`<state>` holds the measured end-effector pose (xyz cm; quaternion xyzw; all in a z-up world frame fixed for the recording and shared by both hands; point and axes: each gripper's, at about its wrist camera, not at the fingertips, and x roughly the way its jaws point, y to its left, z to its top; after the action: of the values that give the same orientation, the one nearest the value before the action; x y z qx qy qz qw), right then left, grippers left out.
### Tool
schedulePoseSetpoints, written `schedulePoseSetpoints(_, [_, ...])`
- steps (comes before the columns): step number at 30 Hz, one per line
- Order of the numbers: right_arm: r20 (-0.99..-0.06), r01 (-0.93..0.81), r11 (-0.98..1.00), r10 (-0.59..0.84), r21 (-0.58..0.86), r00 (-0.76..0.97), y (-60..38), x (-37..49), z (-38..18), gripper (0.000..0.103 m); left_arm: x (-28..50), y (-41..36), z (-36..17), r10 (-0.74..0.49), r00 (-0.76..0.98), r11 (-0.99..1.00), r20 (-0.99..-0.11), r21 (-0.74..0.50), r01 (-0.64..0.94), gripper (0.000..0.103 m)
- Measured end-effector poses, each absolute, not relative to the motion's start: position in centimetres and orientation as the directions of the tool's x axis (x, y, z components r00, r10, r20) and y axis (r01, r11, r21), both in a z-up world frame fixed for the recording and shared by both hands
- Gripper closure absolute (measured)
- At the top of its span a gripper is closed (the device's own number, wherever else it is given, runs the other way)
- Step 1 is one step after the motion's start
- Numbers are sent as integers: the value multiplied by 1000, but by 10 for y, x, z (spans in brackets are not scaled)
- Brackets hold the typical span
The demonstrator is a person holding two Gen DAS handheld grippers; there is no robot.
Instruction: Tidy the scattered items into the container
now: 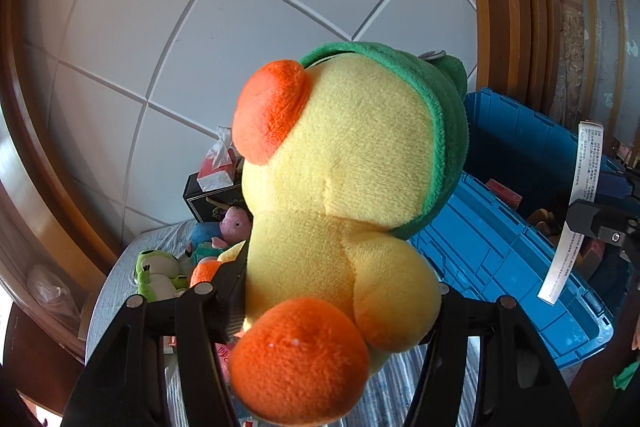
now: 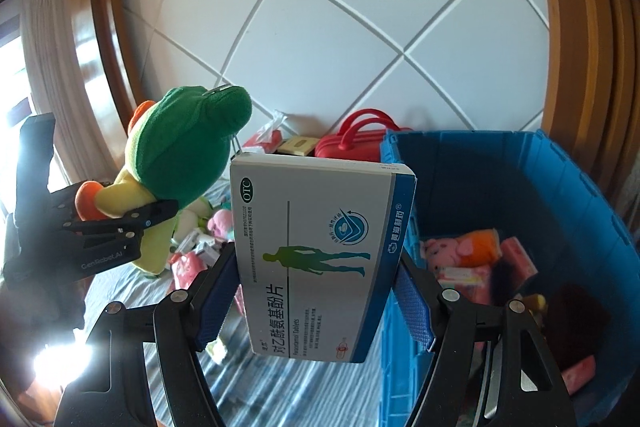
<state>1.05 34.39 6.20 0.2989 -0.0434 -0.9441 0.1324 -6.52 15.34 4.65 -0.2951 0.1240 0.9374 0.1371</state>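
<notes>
White quilted panels framed in brown wood fill the wall behind a bed with a striped blue cover (image 2: 280, 379).

Your left tongs (image 1: 340, 301) are clamped on a yellow plush duck (image 1: 352, 187), the pads pressing either side of its lower body; its orange beak points left, an orange foot hangs nearest the lens, and a green hood wraps the back of its head. In the right wrist view you can see the same tongs (image 2: 160, 209) holding the duck (image 2: 176, 163) in the air, off to the left of your other hand.

Your right tongs (image 2: 320, 291) are closed about halfway on a white-and-blue medicine box (image 2: 320, 251), the blue ribbed pads (image 2: 218, 295) pinching its long edges so it stands upright with the printed face toward the camera.

Just to the right of the box sits the blue container (image 2: 560, 195), open-topped, already holding a pink plush pig (image 2: 444, 251) and some pink packets. Seen from your left, the container (image 1: 500, 259) lies right of the duck.

Farther back on the bed you have a green frog plush (image 1: 160, 275), a pink pig toy (image 1: 232, 225), a black box (image 1: 212, 203) and a red case (image 2: 356, 143) by the wall.
</notes>
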Motion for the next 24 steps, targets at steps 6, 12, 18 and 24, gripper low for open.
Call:
schedulePoseSetpoints(6, [-547, 169, -971, -235, 169, -804, 380, 13, 64, 31, -72, 199, 47, 228, -777, -902, -587, 172, -395, 44])
schedulePoseSetpoints(12, [-549, 103, -978, -187, 180, -815, 419, 16, 60, 31, -78, 243, 48, 274, -760, -870, -590, 185, -457, 44])
schedulePoseSetpoints(18, [-558, 35, -982, -133, 184, -819, 455, 22, 57, 31, -85, 291, 44, 325, -733, -833, -597, 186, -521, 44])
schedulePoseSetpoints(24, [-571, -29, -981, -86, 190, -817, 485, 27, 52, 31, -90, 332, 38, 370, -700, -792, -610, 186, -581, 44])
